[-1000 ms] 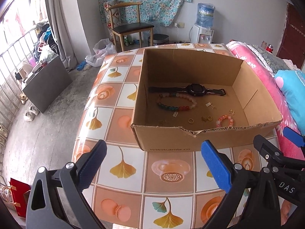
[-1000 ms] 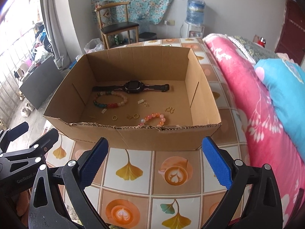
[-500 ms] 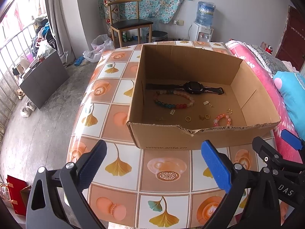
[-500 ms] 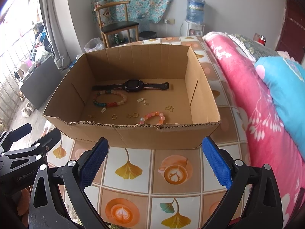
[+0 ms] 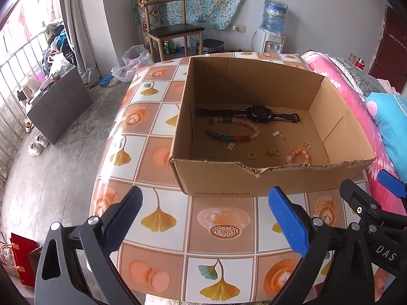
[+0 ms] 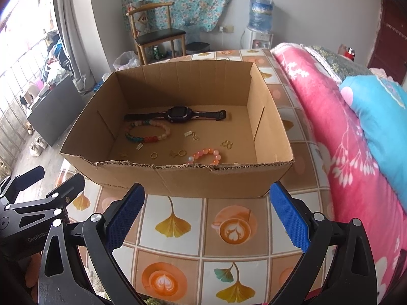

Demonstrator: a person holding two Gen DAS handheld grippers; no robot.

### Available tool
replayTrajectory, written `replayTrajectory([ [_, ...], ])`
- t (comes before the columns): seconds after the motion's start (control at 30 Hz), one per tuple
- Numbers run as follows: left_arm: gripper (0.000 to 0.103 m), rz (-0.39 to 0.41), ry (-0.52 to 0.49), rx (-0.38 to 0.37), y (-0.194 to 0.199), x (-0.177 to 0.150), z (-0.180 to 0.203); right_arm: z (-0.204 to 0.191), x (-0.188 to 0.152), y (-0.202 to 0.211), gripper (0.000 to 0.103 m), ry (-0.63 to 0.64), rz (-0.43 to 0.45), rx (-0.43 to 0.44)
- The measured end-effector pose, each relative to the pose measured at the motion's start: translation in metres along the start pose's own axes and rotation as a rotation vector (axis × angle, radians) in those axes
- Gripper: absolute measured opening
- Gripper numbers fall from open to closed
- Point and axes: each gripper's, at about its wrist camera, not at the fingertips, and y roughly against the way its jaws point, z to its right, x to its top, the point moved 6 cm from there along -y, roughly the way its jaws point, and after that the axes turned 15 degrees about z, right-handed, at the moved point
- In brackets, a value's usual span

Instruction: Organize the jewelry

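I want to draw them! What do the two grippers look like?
Both look alike: the left gripper and right gripper have black frames with triangular cut-outs, silver round bolts and bumpy blue rectangular finger pads. White lettering on their sides reads "DAS" and "GenRobo".

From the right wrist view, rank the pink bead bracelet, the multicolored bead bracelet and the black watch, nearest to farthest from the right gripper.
Measured from the right gripper, all inside the cardboard box:
1. Pink bead bracelet, just behind the box's near wall, right of center.
2. Multicolored bead bracelet, mid-floor, on the left.
3. Black watch, stretched along the far wall.
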Motion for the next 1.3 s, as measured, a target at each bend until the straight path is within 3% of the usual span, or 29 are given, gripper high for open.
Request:
replayTrajectory([
  [1.3, 0.097, -0.011, -0.012, 0.016, 0.0003, -0.0037, 0.0021, -0.0024, -0.0042, -0.0030, 0.095, -0.014, -0.015, 0.022],
])
